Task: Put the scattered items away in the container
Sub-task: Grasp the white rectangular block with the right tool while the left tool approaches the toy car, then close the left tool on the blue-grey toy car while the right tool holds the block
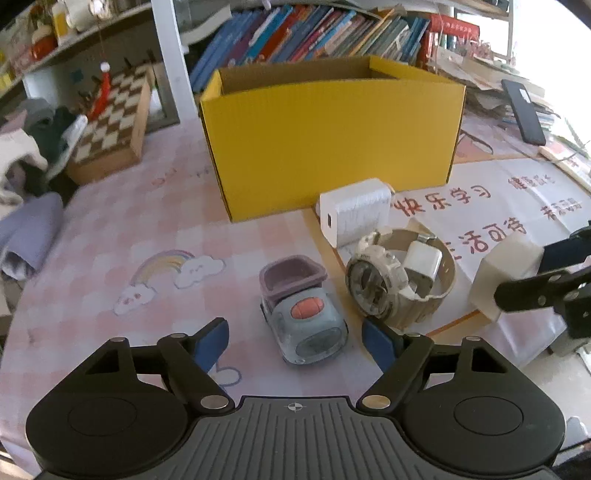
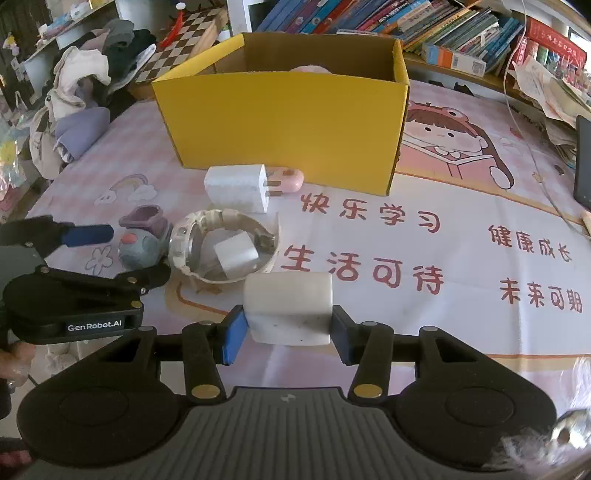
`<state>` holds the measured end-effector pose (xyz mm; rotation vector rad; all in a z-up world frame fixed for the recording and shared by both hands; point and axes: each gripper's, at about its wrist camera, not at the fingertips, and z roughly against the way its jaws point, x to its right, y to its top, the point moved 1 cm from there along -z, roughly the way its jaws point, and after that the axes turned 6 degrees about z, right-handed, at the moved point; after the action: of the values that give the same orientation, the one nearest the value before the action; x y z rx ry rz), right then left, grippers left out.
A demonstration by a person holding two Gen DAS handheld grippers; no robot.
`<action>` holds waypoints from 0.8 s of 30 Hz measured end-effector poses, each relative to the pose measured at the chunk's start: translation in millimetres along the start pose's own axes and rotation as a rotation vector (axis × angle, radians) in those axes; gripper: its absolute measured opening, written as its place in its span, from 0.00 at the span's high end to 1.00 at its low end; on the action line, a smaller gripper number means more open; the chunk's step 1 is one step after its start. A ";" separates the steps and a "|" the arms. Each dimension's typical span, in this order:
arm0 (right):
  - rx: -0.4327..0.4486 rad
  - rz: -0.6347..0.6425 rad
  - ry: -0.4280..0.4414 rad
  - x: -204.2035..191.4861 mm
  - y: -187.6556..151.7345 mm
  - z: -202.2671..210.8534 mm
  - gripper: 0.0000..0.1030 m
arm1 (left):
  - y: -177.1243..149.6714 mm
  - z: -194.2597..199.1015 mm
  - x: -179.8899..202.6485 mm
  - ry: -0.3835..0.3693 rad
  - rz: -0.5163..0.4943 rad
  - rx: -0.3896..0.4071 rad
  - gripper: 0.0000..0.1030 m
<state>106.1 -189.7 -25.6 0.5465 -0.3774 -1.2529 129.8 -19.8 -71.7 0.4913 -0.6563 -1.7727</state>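
Note:
A yellow cardboard box [image 1: 328,147] stands open at the back of the table; it also shows in the right wrist view [image 2: 284,125]. My left gripper [image 1: 295,341] is open, its fingers on either side of a small blue-grey toy car [image 1: 303,314]. My right gripper [image 2: 288,332] is shut on a white block-shaped charger [image 2: 290,306], also visible at the right of the left wrist view [image 1: 506,273]. A white watch [image 2: 221,251] lies with a small white plug [image 2: 236,254] inside its strap. A larger white plug adapter [image 2: 238,188] lies in front of the box.
A pink item [image 2: 290,181] lies against the box front. Something pink shows inside the box [image 2: 310,69]. A chessboard [image 1: 110,118] and a clothes pile [image 2: 81,96] sit at the left. Books [image 1: 314,33] line the back. A black phone [image 1: 524,110] lies at the right.

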 end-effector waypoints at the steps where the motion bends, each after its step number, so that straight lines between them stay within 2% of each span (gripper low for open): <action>1: 0.001 -0.003 -0.001 1.7 0.8 0.7 0.55 | -0.1 -2.0 -0.9 -0.004 0.005 -0.010 0.26; 3: 0.005 -0.011 -0.004 5.3 2.8 2.0 0.55 | 0.8 -5.2 -2.6 -0.013 0.016 -0.026 0.33; 12: 0.001 -0.032 -0.012 14.2 5.2 0.8 0.56 | 5.5 -10.0 -4.5 -0.036 0.037 -0.031 0.43; 15: 0.005 -0.034 -0.012 15.0 5.1 1.4 0.56 | 6.3 -8.7 -4.4 -0.046 0.036 -0.031 0.53; 24: 0.018 -0.035 -0.008 14.5 4.1 3.7 0.56 | 4.9 0.1 -12.6 -0.072 0.079 -0.029 0.59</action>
<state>111.2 -203.4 -20.6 0.5652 -0.3874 -1.2867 136.9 -8.7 -68.4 0.3787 -0.6902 -1.7294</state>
